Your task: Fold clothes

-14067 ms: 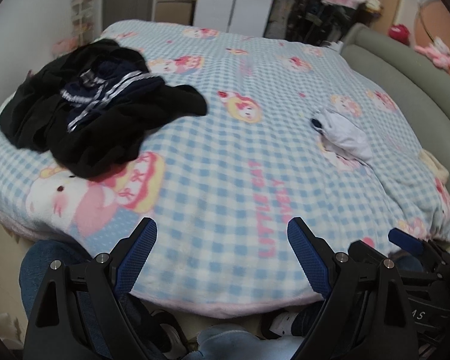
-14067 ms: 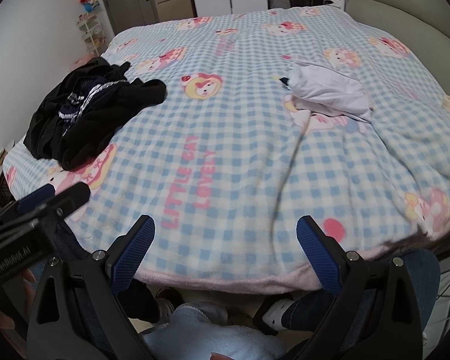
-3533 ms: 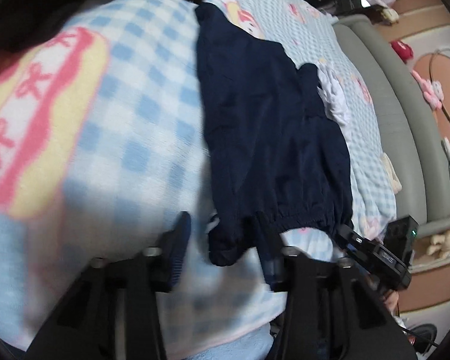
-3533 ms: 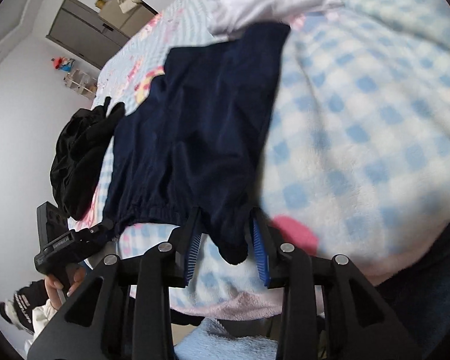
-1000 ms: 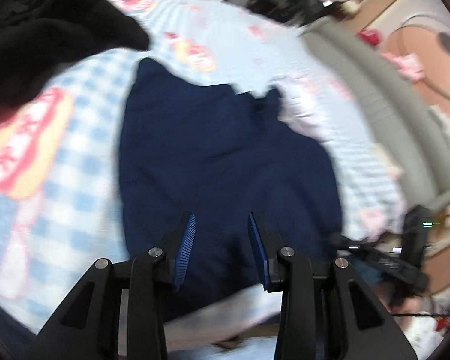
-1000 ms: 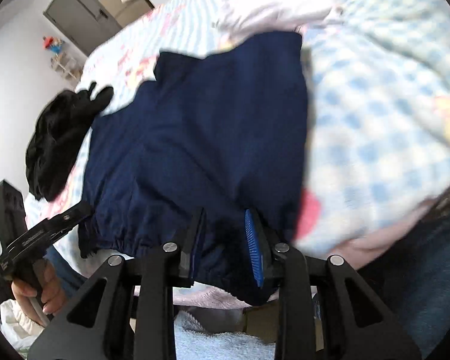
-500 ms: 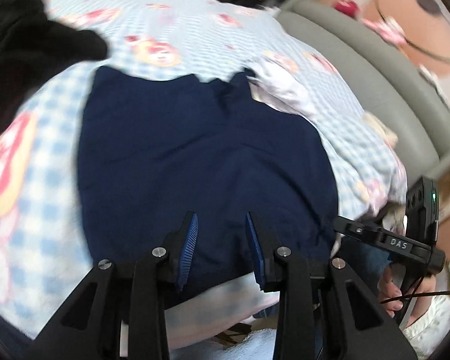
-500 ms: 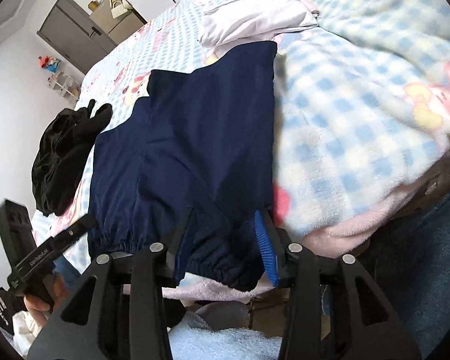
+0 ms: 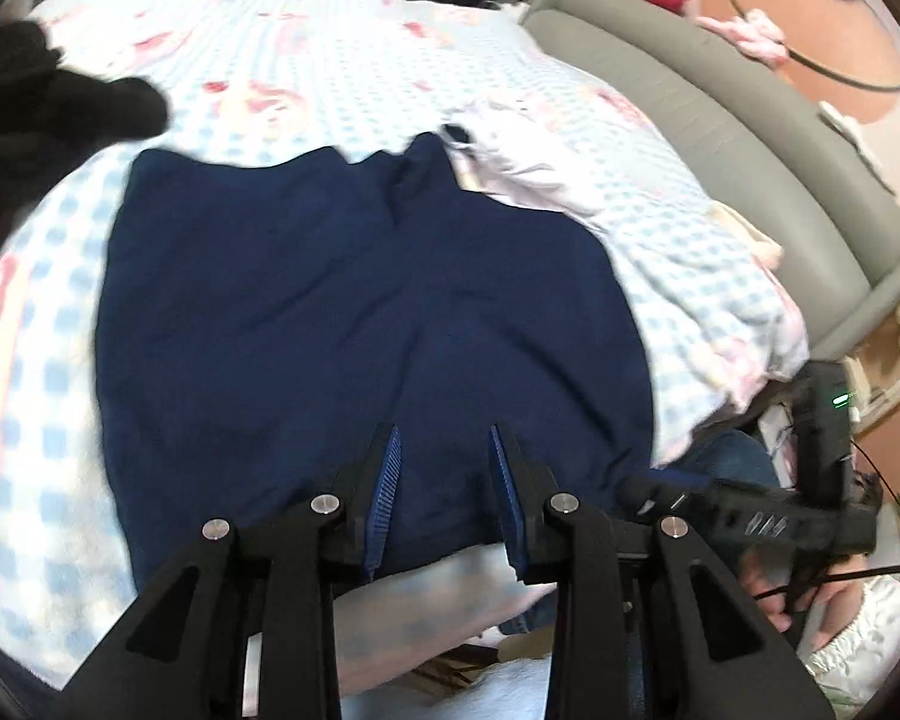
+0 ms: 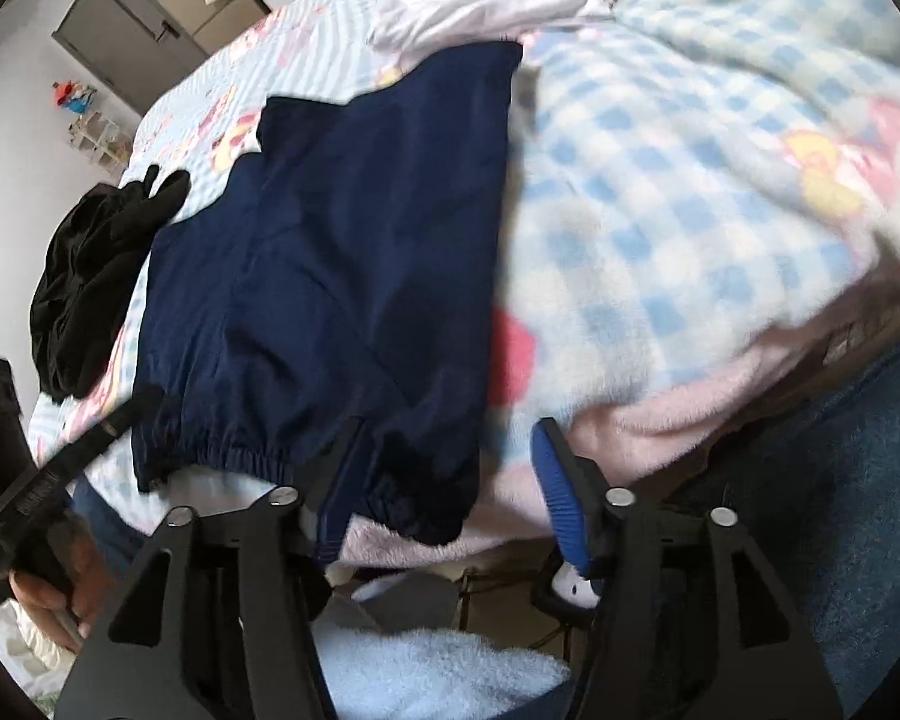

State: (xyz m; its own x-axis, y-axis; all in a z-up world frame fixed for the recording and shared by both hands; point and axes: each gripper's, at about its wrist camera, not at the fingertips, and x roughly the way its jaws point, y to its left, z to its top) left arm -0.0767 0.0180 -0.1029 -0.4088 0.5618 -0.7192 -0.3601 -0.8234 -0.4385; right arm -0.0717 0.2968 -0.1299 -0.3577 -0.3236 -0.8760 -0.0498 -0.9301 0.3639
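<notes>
Both grippers tilt down over the bed's near edge. The right gripper [image 10: 444, 468], jaws just opened wide, straddles the waistband corner of the navy shorts [image 10: 342, 252] without pinching it. The left gripper [image 9: 444, 480], narrowly parted, hovers over the shorts; contact is unclear. Beyond, a blurred white garment [image 9: 528, 162] touches their far hem.

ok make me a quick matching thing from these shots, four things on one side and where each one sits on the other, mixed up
Things:
1. navy shorts
2. black clothes pile
3. white garment
4. right gripper

Places:
A. past the far hem of the shorts
B. at the shorts' waistband corner by the bed edge
C. spread flat on the checked blanket
D. heaped off to the shorts' left side

Pairs: 1-C, 2-D, 3-A, 4-B
</notes>
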